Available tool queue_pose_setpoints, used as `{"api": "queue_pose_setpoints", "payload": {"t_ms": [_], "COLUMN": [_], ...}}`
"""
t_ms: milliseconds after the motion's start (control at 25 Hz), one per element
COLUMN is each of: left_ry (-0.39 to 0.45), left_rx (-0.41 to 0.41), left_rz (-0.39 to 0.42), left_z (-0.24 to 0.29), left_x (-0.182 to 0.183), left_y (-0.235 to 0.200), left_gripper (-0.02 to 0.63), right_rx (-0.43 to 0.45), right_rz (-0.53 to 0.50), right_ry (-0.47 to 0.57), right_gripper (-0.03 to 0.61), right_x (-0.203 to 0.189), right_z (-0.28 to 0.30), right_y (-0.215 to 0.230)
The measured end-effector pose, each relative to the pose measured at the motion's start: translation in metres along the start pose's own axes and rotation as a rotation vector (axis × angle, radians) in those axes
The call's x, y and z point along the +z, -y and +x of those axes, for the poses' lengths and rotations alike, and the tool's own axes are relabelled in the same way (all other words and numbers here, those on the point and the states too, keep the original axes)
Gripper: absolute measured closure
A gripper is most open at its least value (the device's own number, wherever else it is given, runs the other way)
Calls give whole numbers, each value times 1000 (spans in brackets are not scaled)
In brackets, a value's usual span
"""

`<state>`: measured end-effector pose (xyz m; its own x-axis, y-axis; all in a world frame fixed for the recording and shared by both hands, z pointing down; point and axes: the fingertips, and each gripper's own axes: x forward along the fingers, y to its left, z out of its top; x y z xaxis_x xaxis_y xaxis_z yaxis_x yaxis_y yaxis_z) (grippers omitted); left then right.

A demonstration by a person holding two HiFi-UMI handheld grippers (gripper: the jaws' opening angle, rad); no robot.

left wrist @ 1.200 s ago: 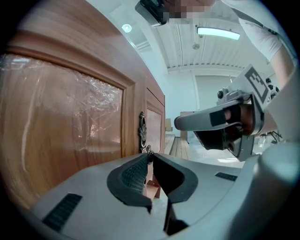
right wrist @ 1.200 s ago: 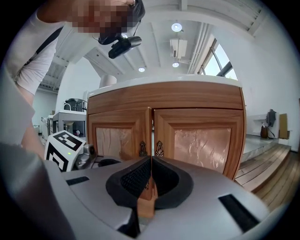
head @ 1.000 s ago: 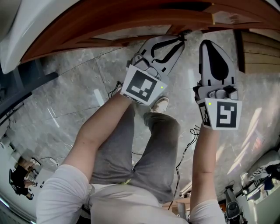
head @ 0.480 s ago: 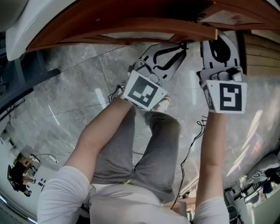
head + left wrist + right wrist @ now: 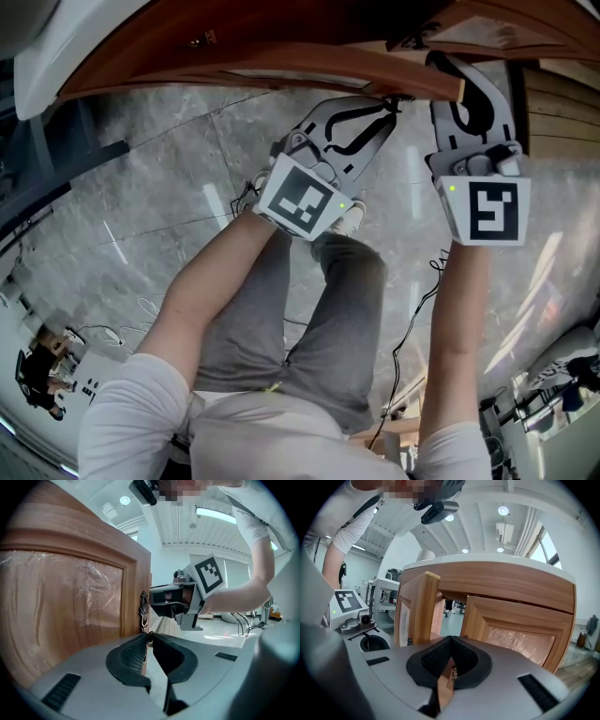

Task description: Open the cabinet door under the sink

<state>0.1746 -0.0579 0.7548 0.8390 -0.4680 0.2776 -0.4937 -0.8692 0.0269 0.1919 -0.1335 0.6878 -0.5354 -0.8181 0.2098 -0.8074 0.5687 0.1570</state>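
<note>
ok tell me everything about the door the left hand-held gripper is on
The cabinet door is reddish-brown wood: a frame round a recessed panel under wrinkled clear film. A dark ornate metal handle sits on its free edge stile. It stands upright, swung partly open, with the left hand-held gripper shut on the handle's ring.

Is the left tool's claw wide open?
No, the left gripper is pinched shut on the metal pull of the cabinet door.

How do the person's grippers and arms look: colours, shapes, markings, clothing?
The left gripper and the right gripper have light grey bodies and curved black ribbed pads. Each carries a white cube with black square markers and a small green light. The sleeves are short and white.
</note>
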Motion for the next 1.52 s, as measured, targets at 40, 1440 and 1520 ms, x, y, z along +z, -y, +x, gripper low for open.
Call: {"api": "queue_pose_setpoints", "payload": {"t_ms": [40,1440,1520], "left_ry": [-1,-130,-133], "left_rx": [-5,-198,-194], "left_rz": [1,-59,-72], "left_z": [-1,-76,-79], "left_x": [1,-21,-21], "left_y": [0,53,54], "left_gripper": [574,561,560], "right_rx": [-3,186,193], "right_rz": [4,39,48], "right_ry": [0,-195,-210], "right_gripper": [548,548,548], "right_x": [1,-1,-2], "right_z": [-1,-46,-49], "right_y": [-1,-86,-89]}}
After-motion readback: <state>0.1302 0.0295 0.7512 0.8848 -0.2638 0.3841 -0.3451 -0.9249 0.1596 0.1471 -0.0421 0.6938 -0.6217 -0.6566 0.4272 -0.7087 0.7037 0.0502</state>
